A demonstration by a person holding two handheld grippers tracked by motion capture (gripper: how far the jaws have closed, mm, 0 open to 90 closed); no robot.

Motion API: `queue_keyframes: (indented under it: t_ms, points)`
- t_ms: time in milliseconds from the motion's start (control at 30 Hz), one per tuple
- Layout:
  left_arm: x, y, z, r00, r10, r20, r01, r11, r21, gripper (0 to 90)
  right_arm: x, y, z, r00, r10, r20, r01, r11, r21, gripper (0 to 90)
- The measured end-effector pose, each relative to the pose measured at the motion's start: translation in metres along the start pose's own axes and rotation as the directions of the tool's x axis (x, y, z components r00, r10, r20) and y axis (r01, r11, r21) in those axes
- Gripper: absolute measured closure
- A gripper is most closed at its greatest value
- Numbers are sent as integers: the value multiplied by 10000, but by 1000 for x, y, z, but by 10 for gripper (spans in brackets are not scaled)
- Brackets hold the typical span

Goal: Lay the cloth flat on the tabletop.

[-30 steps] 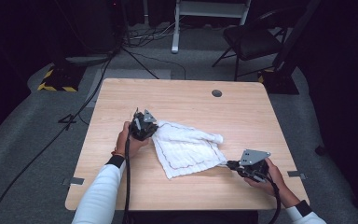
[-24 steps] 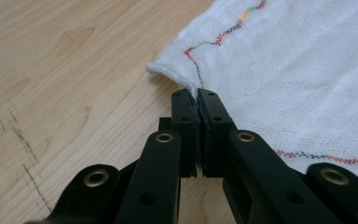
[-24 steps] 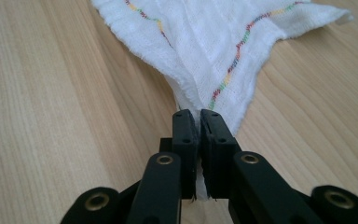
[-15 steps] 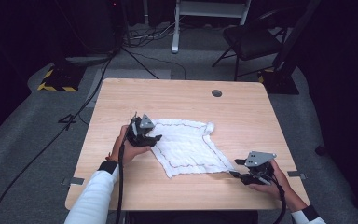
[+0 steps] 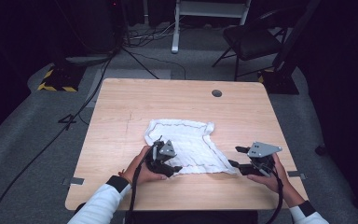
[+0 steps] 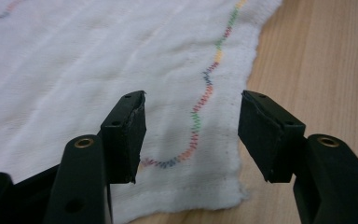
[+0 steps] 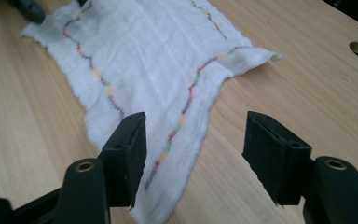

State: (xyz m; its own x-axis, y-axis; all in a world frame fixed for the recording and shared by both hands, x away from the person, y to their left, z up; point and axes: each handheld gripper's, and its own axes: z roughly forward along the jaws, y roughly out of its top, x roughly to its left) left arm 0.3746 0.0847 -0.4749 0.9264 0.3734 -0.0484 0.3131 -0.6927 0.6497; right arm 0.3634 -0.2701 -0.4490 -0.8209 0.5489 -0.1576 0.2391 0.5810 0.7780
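At bench (image 5: 121, 112) six o'clock edge: both my grippers, left (image 5: 164, 164) and right (image 5: 240, 161), jaws spread, straddling cloth (image 5: 186, 144) near corners. Step: spreading. Next, I judge: pinch corners, tug flat.

In the left gripper view the cloth (image 6: 98, 60) runs past the top and left edges; the left gripper (image 6: 191, 135) hides the cloth's near hem.

One cloth (image 5: 186, 147) (white), two tools, one table (image 5: 121, 107).
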Motion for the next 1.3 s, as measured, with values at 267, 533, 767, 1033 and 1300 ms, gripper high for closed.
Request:
queue_keyframes:
  t_ms: [267,533,767,1033,1300]
  points:
    - [0,-5,6,9934,649,951,-711,9954,641,787,-13,4,42,9999,99,-68,-91,9946,1036,409]
    - [0,-14,1,9905,795,1121,-866,9944,600,892,-13,1,67,9996,-81,-266,126,9845,1750,394]
    - [-5,-18,-3,9895,829,1181,-912,9936,671,897,-10,-4,58,9990,92,-442,-6,9814,1918,403]
    - [-8,-38,-17,9885,507,1426,-583,9970,502,898,5,-16,40,9982,402,-453,-306,9802,1955,419]
    - [-14,-46,-24,9887,451,1430,-540,9968,594,898,16,-23,28,9972,642,-394,-551,9783,1998,419]
